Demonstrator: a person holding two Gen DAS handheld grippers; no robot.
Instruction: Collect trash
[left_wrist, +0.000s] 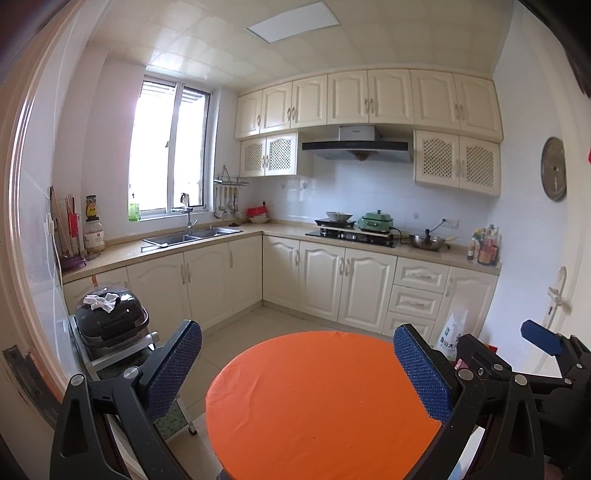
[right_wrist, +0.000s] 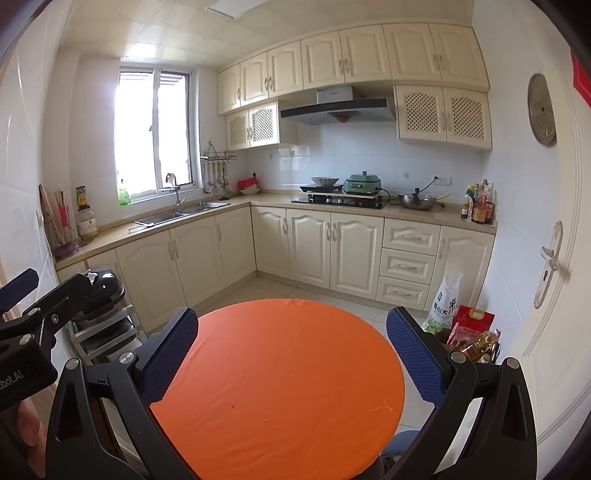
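A round table with an orange cloth (left_wrist: 314, 406) stands right in front of both grippers; it also shows in the right wrist view (right_wrist: 277, 369). Only a few tiny crumbs (right_wrist: 233, 405) lie on the cloth. My left gripper (left_wrist: 297, 362) is open and empty above the table's near edge. My right gripper (right_wrist: 291, 350) is open and empty, held beside it to the right. A crumpled white cloth or paper (left_wrist: 105, 301) lies on the black appliance at the left. No other trash shows.
An L-shaped kitchen counter (left_wrist: 207, 240) with sink, stove and pots runs along the back. A black appliance on a metal stand (left_wrist: 110, 328) is at the left. A rice bag (right_wrist: 445, 302), red bag and oil bottle stand on the floor by the white door (right_wrist: 546, 258) at the right.
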